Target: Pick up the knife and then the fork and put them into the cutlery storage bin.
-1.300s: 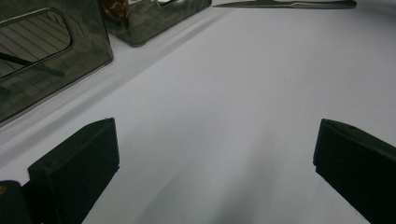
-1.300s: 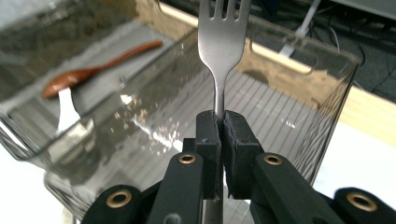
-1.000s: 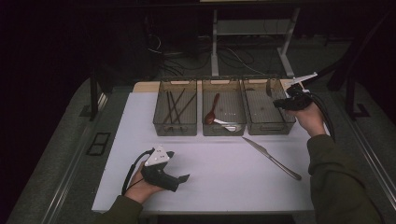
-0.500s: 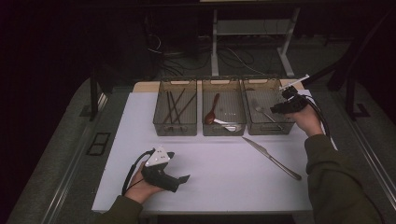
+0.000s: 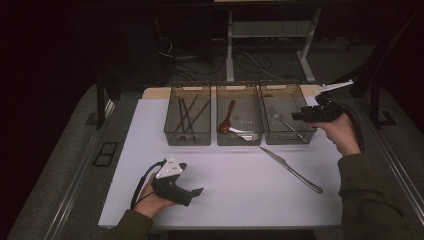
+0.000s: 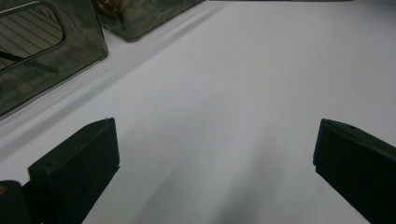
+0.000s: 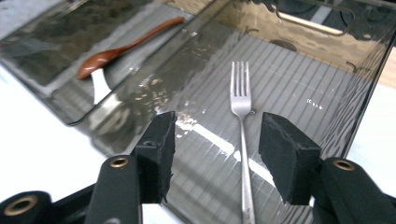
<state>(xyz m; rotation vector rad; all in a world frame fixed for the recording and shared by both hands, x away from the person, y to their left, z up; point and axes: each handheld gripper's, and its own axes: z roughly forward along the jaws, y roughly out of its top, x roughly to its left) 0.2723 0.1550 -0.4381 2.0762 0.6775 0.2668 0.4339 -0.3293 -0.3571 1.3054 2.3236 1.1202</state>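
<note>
Sorting cutlery, the right gripper (image 5: pixel 296 116), jaws just opened and empty, hung over the right bin (image 5: pixel 305 134) where the fork (image 7: pixel 242 140) lay released; the knife (image 5: pixel 291 170) near the worktop's right edge likely came next.

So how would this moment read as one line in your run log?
right gripper: jaws just opening, nothing between | fork: lying in right bin | knife: on table | left gripper: open, resting

White table (image 5: pixel 240 200) with three bins (image 5: pixel 238 121), a knife (image 5: pixel 291 169), resting left tool (image 5: pixel 196 192).
</note>
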